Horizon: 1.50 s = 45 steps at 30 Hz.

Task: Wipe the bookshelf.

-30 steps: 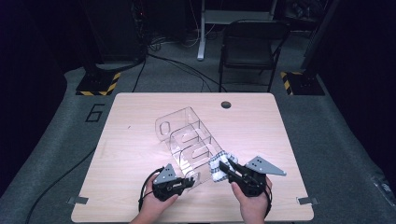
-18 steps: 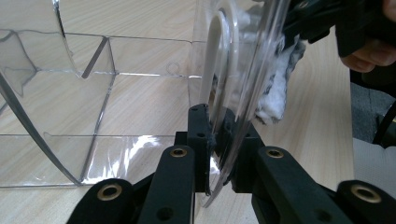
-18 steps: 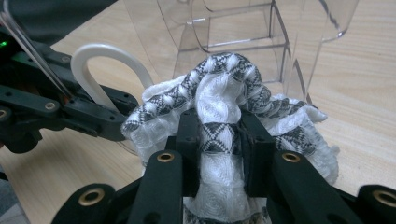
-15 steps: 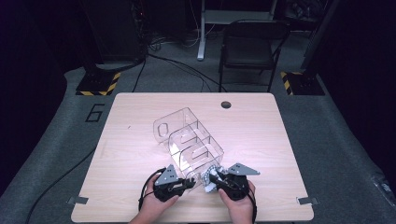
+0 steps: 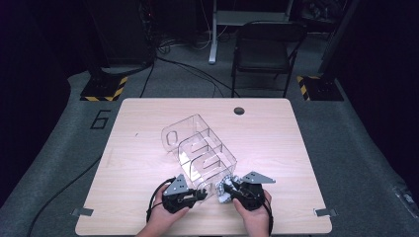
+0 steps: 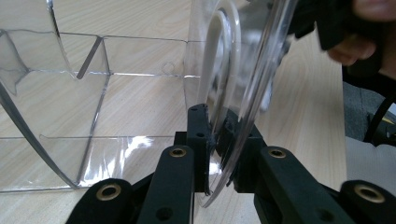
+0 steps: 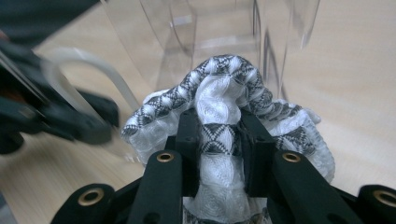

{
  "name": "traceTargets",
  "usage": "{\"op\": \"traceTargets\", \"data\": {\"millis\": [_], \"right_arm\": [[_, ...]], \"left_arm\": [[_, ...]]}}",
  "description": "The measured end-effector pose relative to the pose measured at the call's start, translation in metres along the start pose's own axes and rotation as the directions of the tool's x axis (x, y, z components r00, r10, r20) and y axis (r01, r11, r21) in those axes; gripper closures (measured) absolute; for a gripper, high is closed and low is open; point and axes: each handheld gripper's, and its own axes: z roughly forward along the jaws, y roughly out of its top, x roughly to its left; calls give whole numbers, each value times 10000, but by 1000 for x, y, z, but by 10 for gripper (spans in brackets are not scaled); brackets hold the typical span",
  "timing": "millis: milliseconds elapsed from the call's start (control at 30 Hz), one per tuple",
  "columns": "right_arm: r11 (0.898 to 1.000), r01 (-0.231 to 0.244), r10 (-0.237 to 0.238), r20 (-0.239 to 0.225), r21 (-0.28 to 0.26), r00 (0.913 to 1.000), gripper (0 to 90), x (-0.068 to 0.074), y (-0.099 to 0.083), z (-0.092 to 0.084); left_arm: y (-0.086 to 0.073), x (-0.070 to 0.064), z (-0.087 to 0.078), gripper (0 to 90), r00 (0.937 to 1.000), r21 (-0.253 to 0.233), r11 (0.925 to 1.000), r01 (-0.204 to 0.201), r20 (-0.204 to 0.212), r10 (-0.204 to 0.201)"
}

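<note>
Clear acrylic organizer [image 5: 200, 153] lies near the centre of the high view on the wooden table [image 5: 276, 133]. We note its long axis runs from upper left to lower right of that frame. The end wall with the oval cut-out faces upper left; the near end points toward the two hands at the lower edge. Its inner dividers are hard to count, since the clear walls overlap and glare.

The patterned cloth [image 7: 224, 107], white with dark diamonds, sits bunched at the organizer's lower-right end. In the high view we see only a small pale lump of it [image 5: 223, 190]. Whether it lies inside a compartment or just at the opening, we cannot tell.

The right gripper [image 7: 219, 135] is clamped on the cloth, which bulges above and around its jaws. Its lower part is cut off at the frame's bottom edge.

The left gripper [image 6: 217, 140] is clamped on a thin clear wall of the organizer, at the centre bottom of its own view. In the high view it [image 5: 200, 192] sits at the organizer's near corner, its fingertips blurred against the plastic.
</note>
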Motion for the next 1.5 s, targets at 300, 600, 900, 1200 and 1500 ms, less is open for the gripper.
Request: {"op": "traceTargets", "data": {"millis": [300,600,900,1200,1500], "right_arm": [[9890,164,-167,-10,-1473,9999,723,2,37,-38],[9996,-245,244,71,142,9997,723,-8,-4,2],[9905,119,-125,-34,-1367,9999,720,2,35,-37],[9997,-140,143,157,-188,9998,721,-7,5,-5],[9989,-178,175,-75,-444,9998,721,-6,15,-12]], "left_arm": [[1,0,-1,806,9999,124,9999,-75,144,73],[1,0,0,801,9996,141,9998,-136,257,133],[1,0,1,795,9995,83,9999,-84,297,82],[1,0,0,797,9994,129,9997,-206,280,202],[1,-2,1,793,9996,71,9997,-217,193,215]]}}
